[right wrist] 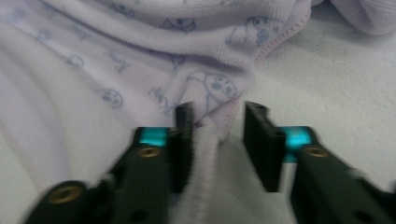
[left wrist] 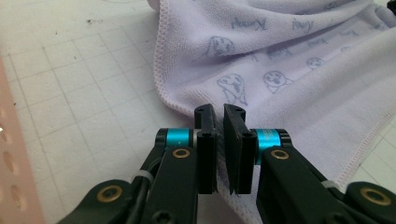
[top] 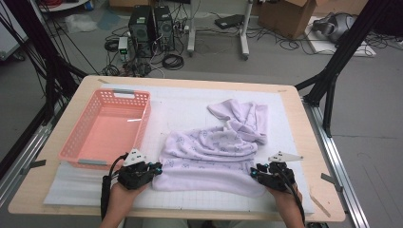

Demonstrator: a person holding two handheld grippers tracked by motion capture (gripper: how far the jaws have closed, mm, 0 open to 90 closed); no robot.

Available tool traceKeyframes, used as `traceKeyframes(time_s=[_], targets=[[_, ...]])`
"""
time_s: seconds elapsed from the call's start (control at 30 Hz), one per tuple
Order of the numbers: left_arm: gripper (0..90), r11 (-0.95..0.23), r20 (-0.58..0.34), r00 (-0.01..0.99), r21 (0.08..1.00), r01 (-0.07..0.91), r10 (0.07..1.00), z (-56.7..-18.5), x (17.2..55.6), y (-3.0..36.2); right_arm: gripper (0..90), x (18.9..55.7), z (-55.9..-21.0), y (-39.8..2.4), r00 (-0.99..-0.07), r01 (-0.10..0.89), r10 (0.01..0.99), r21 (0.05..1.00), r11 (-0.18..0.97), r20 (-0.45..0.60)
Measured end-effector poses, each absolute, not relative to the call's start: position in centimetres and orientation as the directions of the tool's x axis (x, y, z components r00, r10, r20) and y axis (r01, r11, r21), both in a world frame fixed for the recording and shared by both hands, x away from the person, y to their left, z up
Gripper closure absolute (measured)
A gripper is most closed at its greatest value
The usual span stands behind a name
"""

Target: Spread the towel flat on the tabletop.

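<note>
A lilac towel [top: 214, 147] printed with small dog faces lies crumpled on the white grid mat [top: 180, 102], bunched up toward the far right. At its near left corner sits my left gripper [top: 158, 168]. In the left gripper view that gripper [left wrist: 219, 112] has its jaws pressed almost together on the towel's [left wrist: 280, 56] hemmed edge. At the near right corner is my right gripper [top: 254, 172]. In the right gripper view it [right wrist: 217, 109] stands open, with a raised fold of the towel [right wrist: 116, 60] between the jaws, against the left pad and apart from the right one.
A pink plastic basket [top: 145, 121] with nothing in it stands on the mat left of the towel; its wall [left wrist: 9, 154] is just beside my left gripper. The wooden table [top: 294, 123] ends close behind my hands. Computers, cables and boxes lie on the floor beyond.
</note>
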State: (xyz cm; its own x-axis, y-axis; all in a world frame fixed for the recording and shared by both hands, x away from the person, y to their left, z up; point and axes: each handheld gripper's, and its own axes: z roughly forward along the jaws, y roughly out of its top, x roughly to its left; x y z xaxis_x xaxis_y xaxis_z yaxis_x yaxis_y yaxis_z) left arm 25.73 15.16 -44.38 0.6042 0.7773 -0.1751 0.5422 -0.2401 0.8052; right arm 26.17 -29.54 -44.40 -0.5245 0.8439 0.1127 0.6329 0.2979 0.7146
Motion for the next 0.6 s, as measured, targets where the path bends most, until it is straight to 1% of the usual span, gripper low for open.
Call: traceKeyframes(time_s=[0.03, 0.1, 0.17, 0.23, 0.3, 0.33, 0.37, 0.4, 0.43, 0.47, 0.53, 0.57, 0.6], targets=[[83.3, -0.236, -0.178, 0.603, 0.807, 0.542, 0.778, -44.4, 25.7, 15.1, 83.0, 26.1, -44.3, -29.6, -0.539, 0.63, 0.836, 0.708, 0.321, 0.101], [83.3, -0.238, -0.173, 0.603, 0.807, 0.54, 0.779, -44.5, 25.7, 15.0, 84.6, 26.2, -44.3, -29.7, -0.53, 0.623, 0.844, 0.713, 0.323, 0.08], [83.3, -0.239, -0.175, 0.609, 0.809, 0.537, 0.774, -44.5, 25.8, 14.8, 84.9, 26.1, -44.0, -30.0, -0.475, 0.605, 0.88, 0.725, 0.329, -0.002], [83.3, -0.238, -0.18, 0.621, 0.815, 0.529, 0.763, -44.5, 25.7, 14.2, 84.9, 26.2, -43.7, -30.7, -0.41, 0.587, 0.91, 0.747, 0.313, -0.059], [83.3, -0.266, -0.159, 0.64, 0.815, 0.515, 0.752, -44.7, 25.7, 12.9, 84.8, 26.1, -43.4, -31.0, -0.349, 0.563, 0.927, 0.761, 0.322, -0.134], [83.4, -0.288, -0.137, 0.646, 0.813, 0.506, 0.751, -44.9, 25.7, 12.2, 84.4, 26.1, -43.5, -31.1, -0.324, 0.561, 0.934, 0.764, 0.319, -0.152], [83.4, -0.304, -0.114, 0.646, 0.813, 0.498, 0.754, -45.0, 25.7, 11.8, 83.2, 26.2, -43.6, -31.3, -0.316, 0.563, 0.937, 0.766, 0.309, -0.146], [83.1, -0.304, -0.103, 0.64, 0.815, 0.493, 0.761, -45.1, 25.7, 11.5, 79.1, 26.2, -43.7, -31.5, -0.319, 0.568, 0.94, 0.769, 0.293, -0.123], [81.0, -0.303, -0.098, 0.631, 0.814, 0.496, 0.77, -45.1, 25.8, 11.5, 71.0, 26.1, -43.8, -31.6, -0.32, 0.565, 0.941, 0.776, 0.28, -0.108], [75.9, -0.287, -0.101, 0.619, 0.819, 0.496, 0.779, -45.0, 25.8, 11.7, 68.8, 25.9, -43.7, -31.9, -0.325, 0.552, 0.941, 0.788, 0.274, -0.1], [63.4, -0.259, -0.118, 0.596, 0.822, 0.507, 0.794, -44.9, 25.8, 12.2, 63.0, 25.2, -43.1, -32.6, -0.328, 0.526, 0.943, 0.82, 0.227, -0.05], [57.6, -0.251, -0.127, 0.594, 0.822, 0.512, 0.794, -44.9, 25.8, 12.4, 62.1, 24.7, -42.7, -33.0, -0.336, 0.513, 0.941, 0.834, 0.205, -0.025], [55.0, -0.24, -0.136, 0.59, 0.824, 0.514, 0.796, -44.9, 25.7, 12.7, 60.9, 24.5, -42.5, -33.3, -0.348, 0.504, 0.937, 0.841, 0.196, -0.01]])
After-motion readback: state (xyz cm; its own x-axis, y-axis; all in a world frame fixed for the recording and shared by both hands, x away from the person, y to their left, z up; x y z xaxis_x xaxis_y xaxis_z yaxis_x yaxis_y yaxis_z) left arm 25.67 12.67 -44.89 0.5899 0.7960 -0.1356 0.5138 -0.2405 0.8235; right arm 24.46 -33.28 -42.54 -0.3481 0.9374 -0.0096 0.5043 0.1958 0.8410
